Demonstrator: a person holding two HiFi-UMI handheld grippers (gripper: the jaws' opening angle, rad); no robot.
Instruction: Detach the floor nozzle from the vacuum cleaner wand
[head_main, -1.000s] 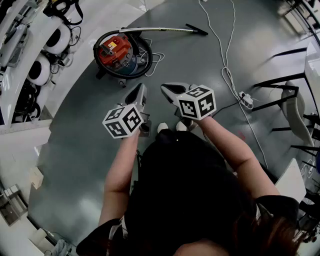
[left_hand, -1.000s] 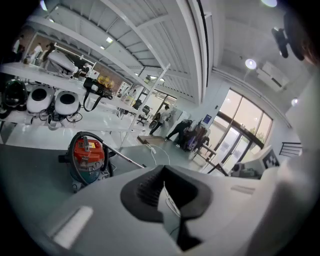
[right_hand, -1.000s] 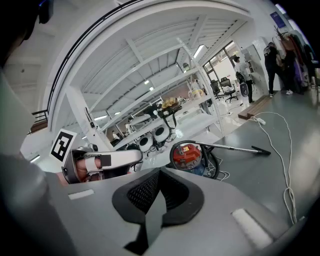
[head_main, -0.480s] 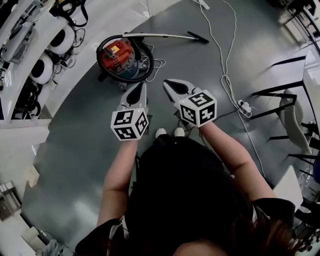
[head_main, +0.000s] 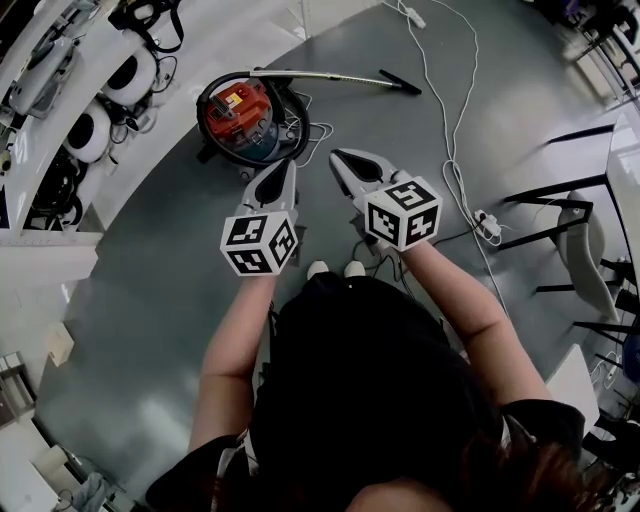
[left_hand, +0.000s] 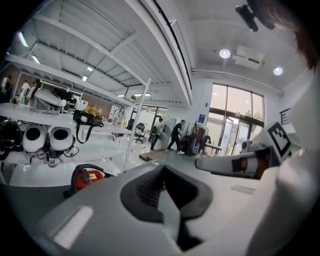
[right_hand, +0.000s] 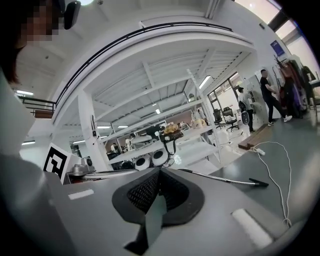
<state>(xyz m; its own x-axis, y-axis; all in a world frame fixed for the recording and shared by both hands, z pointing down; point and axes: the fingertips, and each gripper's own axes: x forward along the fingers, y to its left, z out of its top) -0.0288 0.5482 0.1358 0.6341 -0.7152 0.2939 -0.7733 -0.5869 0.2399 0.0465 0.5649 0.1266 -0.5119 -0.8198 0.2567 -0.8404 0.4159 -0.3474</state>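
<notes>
1. Red vacuum cleaner (head_main: 245, 118) sits ahead of us; the floor nozzle (head_main: 400, 82) at its wand's (head_main: 320, 73) far end is too small to make out.
2. We hold the left gripper (head_main: 286, 168) and right gripper (head_main: 340, 156) closed and empty.

Open floor (head_main: 380, 130) ahead is bounded by vacuum cleaner (head_main: 245, 115), wand (head_main: 320, 75) and cable (head_main: 449, 150).

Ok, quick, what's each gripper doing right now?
Left gripper: closed, holding nothing.
Right gripper: closed, holding nothing.
</notes>
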